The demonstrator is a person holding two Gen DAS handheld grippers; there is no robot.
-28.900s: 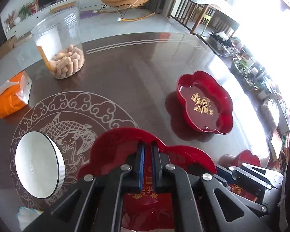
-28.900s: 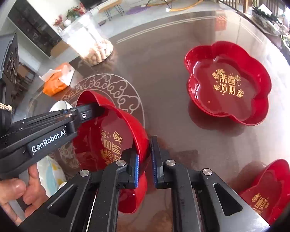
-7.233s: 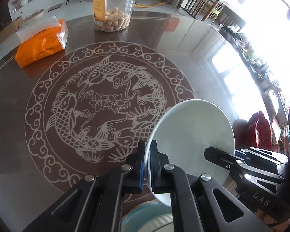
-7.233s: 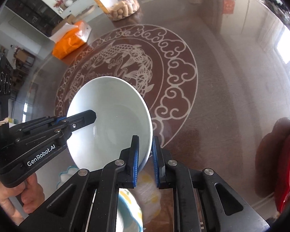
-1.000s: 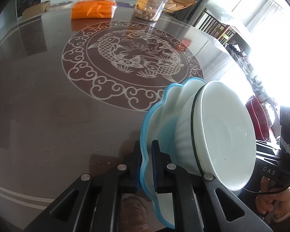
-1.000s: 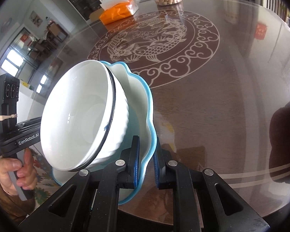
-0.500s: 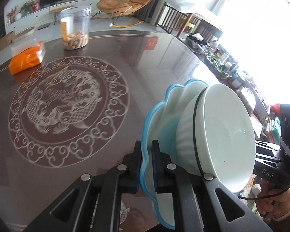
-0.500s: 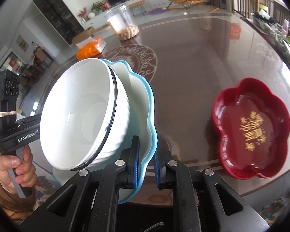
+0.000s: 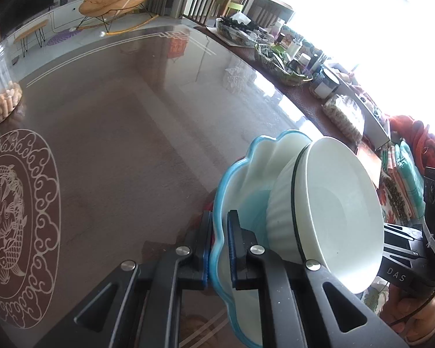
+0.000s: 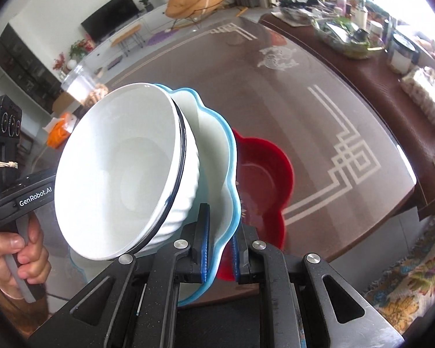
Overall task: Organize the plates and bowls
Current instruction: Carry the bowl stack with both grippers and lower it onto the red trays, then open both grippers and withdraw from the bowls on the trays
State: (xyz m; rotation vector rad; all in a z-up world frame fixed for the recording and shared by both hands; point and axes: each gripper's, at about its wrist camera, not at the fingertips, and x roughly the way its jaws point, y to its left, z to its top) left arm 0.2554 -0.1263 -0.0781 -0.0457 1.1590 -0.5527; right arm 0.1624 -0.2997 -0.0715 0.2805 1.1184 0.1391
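- The desk (image 9: pixel 136 121) fills my left view — dark, glossy, with a white carp medallion (image 9: pixel 17 226) at its left edge.
- A red dish (image 10: pixel 264 185) sits near the desk's edge, just behind my load.
- I hold the blue-rimmed plate (image 9: pixel 240 179), tilted, above the desk.
- A white bowl (image 10: pixel 121 171) rests in it.
- My left tool (image 9: pixel 218 246) and right tool (image 10: pixel 219 249) each pinch the plate's rim from opposite sides.
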